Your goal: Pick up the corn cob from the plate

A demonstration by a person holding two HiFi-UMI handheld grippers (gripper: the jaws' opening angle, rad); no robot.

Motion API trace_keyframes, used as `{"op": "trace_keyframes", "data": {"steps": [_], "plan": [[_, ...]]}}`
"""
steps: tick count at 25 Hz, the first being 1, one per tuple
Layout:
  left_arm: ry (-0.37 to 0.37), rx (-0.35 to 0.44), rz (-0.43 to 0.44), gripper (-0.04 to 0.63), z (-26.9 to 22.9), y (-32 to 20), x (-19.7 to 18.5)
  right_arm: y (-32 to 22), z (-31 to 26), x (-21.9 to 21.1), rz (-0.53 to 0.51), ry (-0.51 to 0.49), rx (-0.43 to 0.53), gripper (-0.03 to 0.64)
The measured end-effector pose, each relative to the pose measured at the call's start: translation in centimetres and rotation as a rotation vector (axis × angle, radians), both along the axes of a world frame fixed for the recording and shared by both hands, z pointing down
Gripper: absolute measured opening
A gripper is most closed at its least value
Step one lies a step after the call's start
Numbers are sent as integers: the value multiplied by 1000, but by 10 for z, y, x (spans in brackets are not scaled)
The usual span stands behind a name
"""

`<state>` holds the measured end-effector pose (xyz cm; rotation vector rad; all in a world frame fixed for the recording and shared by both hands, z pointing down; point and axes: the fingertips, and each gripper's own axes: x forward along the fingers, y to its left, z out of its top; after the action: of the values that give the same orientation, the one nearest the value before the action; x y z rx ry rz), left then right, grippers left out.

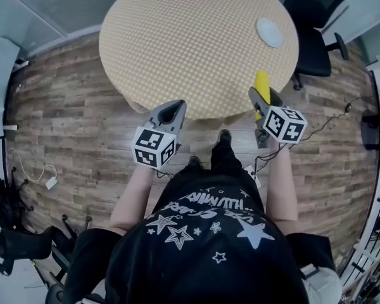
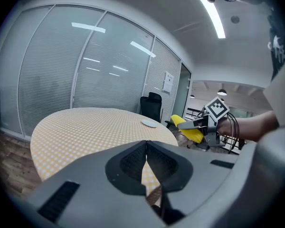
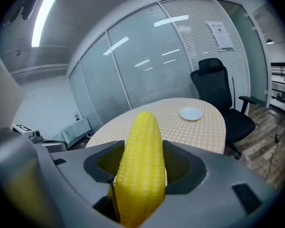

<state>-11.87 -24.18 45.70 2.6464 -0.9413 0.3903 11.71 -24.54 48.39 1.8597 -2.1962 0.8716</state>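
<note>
The yellow corn cob (image 3: 141, 160) sits upright between the jaws of my right gripper (image 3: 141, 167), which is shut on it; from the head view the corn cob (image 1: 261, 85) pokes out ahead of the right gripper (image 1: 263, 97) at the near right edge of the round table (image 1: 196, 37). The left gripper view shows the same corn cob (image 2: 187, 127) off to the right. A small white plate (image 1: 269, 31) lies bare on the table's far right; the plate (image 3: 191, 113) lies well ahead of the cob. My left gripper (image 1: 171, 113) hovers at the table's near edge, jaws shut and holding nothing (image 2: 146, 158).
The table carries a yellow checked cloth. A black office chair (image 1: 313, 24) stands by the table's right side, close to the plate. Wooden floor (image 1: 69, 125) spreads around, with glass partition walls (image 2: 85, 75) beyond. A cable and adapter (image 1: 50, 181) lie on the floor at left.
</note>
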Motion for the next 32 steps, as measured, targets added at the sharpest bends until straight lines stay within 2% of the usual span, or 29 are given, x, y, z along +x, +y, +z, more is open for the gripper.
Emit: {"op": "trace_keyframes", "data": {"steps": [4, 8, 16, 24, 32], "plan": [[13, -25, 26, 9, 9, 17, 0, 43, 12, -1, 21, -14, -56, 261], [6, -37, 42, 9, 19, 23, 8, 61, 18, 8, 26, 56, -82, 261], [1, -12, 38, 9, 12, 54, 30, 82, 15, -3, -8, -19, -33, 261], [-15, -3, 10, 9, 2, 113, 41, 135, 6, -5, -60, -69, -5, 261], [0, 47, 5, 9, -21, 154, 60, 173, -19, 1, -86, -66, 58, 261]]}}
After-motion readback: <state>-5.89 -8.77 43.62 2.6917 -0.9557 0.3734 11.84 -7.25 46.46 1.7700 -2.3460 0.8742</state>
